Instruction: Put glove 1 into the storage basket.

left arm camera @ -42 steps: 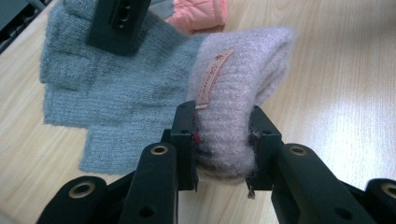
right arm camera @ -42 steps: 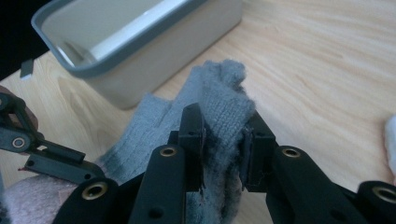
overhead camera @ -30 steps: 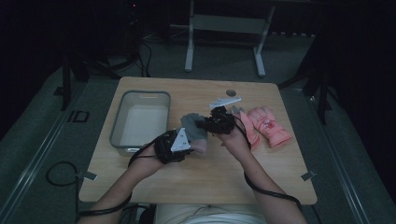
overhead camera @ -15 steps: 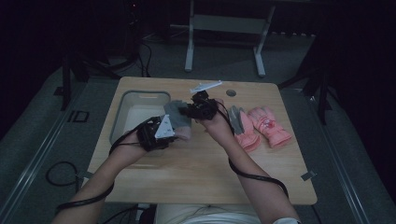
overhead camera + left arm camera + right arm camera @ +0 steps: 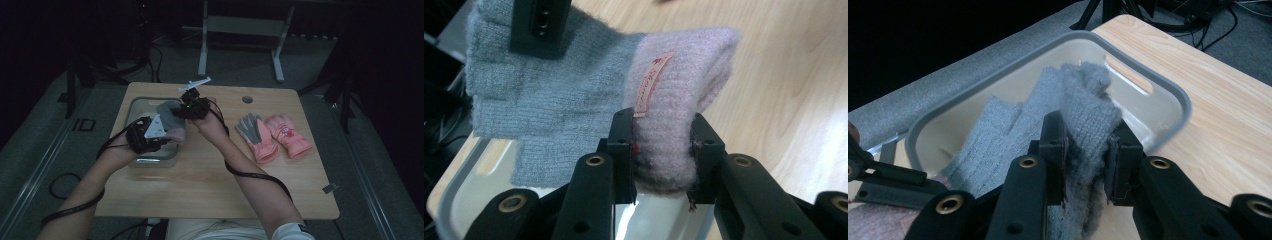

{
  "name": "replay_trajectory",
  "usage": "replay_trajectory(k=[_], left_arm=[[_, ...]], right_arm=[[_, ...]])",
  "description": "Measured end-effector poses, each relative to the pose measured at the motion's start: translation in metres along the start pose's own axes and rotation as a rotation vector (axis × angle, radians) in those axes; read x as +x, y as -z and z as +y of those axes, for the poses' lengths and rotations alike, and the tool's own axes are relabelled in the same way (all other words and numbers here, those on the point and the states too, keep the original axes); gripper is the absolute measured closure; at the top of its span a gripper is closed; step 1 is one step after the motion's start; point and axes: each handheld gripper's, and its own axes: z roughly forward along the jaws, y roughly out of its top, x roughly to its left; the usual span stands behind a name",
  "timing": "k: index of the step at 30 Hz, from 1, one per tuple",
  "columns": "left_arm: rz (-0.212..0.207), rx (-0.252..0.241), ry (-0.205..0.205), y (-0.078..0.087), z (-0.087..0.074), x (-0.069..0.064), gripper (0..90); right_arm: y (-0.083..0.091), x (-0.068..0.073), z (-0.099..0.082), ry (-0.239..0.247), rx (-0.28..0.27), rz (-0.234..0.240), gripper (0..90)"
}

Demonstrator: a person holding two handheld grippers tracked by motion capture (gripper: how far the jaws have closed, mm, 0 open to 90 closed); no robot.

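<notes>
Left tongs (image 5: 663,150) clamping knit glove's (image 5: 574,110) pink cuff, right tongs (image 5: 1087,155) pinching its grey fingers, over tray (image 5: 1168,95) rim

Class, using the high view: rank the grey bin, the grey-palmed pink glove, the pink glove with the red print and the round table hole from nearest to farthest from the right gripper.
1. Grey bin, just left of the right gripper.
2. Round table hole and grey-palmed pink glove, both to its right: too close to call.
3. Pink glove with the red print, farthest right.

knitted glove (image 5: 172,122) partly hidden by claws, tray (image 5: 134,107) mostly covered
</notes>
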Motion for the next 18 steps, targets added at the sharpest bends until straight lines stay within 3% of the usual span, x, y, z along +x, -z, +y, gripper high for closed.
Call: replay_trajectory(k=[9,18], left_arm=[[0.005,0.051,0.014,0.005,-0.027,0.024,69.6],[-0.038,0.129,0.010,-0.024,-0.054,0.037,69.4]], right_arm=[[-0.043,0.010,0.020,-0.009,0.014,0.023,74.1],[-0.083,0.002,0.010,-0.056,0.061,0.029,73.9]])
